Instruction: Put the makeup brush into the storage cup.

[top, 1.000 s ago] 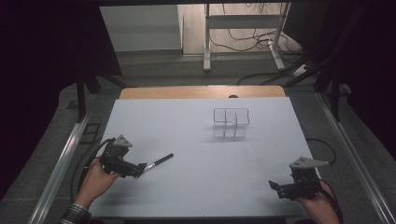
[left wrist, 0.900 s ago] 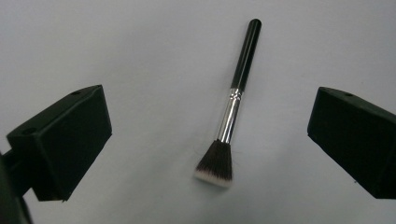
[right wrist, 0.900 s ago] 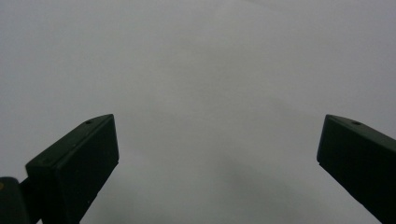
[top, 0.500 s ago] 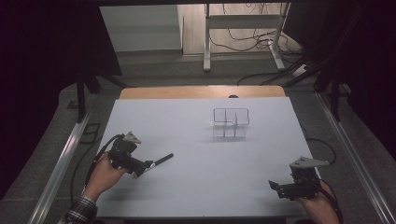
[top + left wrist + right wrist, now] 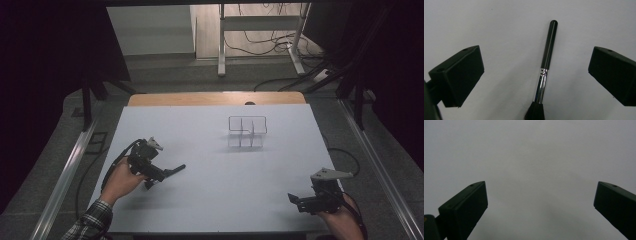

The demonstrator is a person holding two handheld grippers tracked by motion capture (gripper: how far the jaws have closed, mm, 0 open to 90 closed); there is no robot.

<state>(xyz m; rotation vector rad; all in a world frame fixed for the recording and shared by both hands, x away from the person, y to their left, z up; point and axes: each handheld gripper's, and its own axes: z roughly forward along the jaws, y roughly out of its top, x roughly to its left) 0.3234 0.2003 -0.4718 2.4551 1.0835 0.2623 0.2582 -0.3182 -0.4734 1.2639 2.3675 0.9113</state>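
Nearest you, your right gripper (image 5: 296,199) sat at the table's (image 5: 210,200) near right corner with its jaws spread wide over bare white surface, holding nothing and well apart from anything you could pick up. Your left gripper (image 5: 534,75) was the one that mattered: its jaws stood wide open with the makeup brush (image 5: 545,72) lying between them, touching neither. In the left gripper view the brush ran straight away from you along the gripper's own line of sight, black bristles at the near end, then the chrome ferrule, then the black handle pointing off ahead. So its long axis lay lengthwise between the jaws, not across them, and closing would likely have pinched it across its width near the ferrule. From above, the brush (image 5: 172,171) lay flat on the table just ahead of your left hand (image 5: 120,177), handle tip aimed right. Farther off, toward the back of the table, stood a clear divided organiser (image 5: 246,132), well apart from both grippers.
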